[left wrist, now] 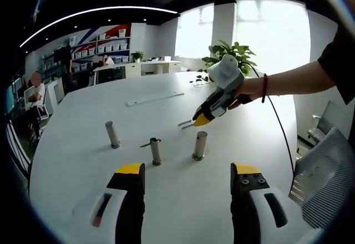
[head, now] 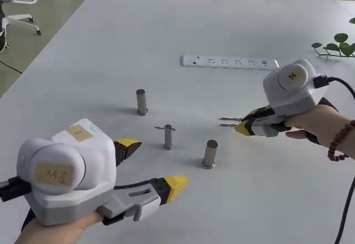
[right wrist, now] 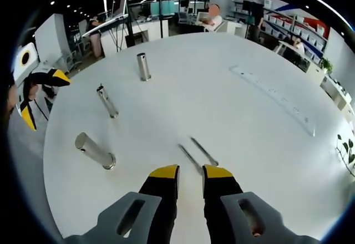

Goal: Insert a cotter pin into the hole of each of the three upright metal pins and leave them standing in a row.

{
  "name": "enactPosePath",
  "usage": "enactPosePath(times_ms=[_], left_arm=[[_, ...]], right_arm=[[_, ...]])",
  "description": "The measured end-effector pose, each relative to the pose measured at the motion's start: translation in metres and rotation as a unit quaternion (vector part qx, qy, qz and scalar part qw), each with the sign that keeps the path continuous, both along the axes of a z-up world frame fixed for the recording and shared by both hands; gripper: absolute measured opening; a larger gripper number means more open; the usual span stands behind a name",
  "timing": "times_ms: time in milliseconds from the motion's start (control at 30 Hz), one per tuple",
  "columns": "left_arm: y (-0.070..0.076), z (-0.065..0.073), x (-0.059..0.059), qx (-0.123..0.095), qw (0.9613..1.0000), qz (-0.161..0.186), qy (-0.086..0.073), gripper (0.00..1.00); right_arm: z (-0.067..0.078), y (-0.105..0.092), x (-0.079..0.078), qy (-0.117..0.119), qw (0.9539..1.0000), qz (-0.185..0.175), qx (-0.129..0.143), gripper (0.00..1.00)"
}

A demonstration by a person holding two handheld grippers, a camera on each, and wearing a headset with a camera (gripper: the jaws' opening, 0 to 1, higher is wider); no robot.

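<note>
Head view: the right tool (head: pixel 239 126) is clamped on a cotter pin (head: pixel 228 122), its legs pointing toward the row. The middle metal pin (head: pixel 168 137) already carries one. The near metal pin (head: pixel 210 153) and far metal pin (head: pixel 142 101) look bare.

Left gripper view: the left tool (left wrist: pixel 188 171) hangs with jaws apart, holding nothing, short of the row.

Right gripper view: the legs jut out over the white table (right wrist: pixel 249 133).

This looks like the second insertion, and the next move calls for lining the legs up with a cross-hole. A power strip (head: pixel 230 61) lies behind, in an open office.
</note>
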State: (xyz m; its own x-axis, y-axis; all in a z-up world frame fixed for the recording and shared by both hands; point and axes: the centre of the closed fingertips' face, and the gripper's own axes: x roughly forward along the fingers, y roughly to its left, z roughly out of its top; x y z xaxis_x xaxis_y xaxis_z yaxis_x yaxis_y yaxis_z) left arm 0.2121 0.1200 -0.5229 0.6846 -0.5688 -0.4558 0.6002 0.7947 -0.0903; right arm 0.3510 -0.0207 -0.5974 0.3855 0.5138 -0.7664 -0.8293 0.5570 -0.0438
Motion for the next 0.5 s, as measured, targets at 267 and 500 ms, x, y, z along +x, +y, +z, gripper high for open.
enactPosePath(times_ms=[267,500], left_arm=[[0.003,-0.004,0.002,0.001,1.0000,0.005,0.006,0.61],[0.007,-0.004,0.006,0.003,0.9999,0.012,0.007,0.60]], right_arm=[[-0.009,-0.004,0.008,0.013,0.9998,0.003,-0.017,0.11],[-0.010,-0.006,0.006,0.022,0.9993,0.022,-0.020,0.10]])
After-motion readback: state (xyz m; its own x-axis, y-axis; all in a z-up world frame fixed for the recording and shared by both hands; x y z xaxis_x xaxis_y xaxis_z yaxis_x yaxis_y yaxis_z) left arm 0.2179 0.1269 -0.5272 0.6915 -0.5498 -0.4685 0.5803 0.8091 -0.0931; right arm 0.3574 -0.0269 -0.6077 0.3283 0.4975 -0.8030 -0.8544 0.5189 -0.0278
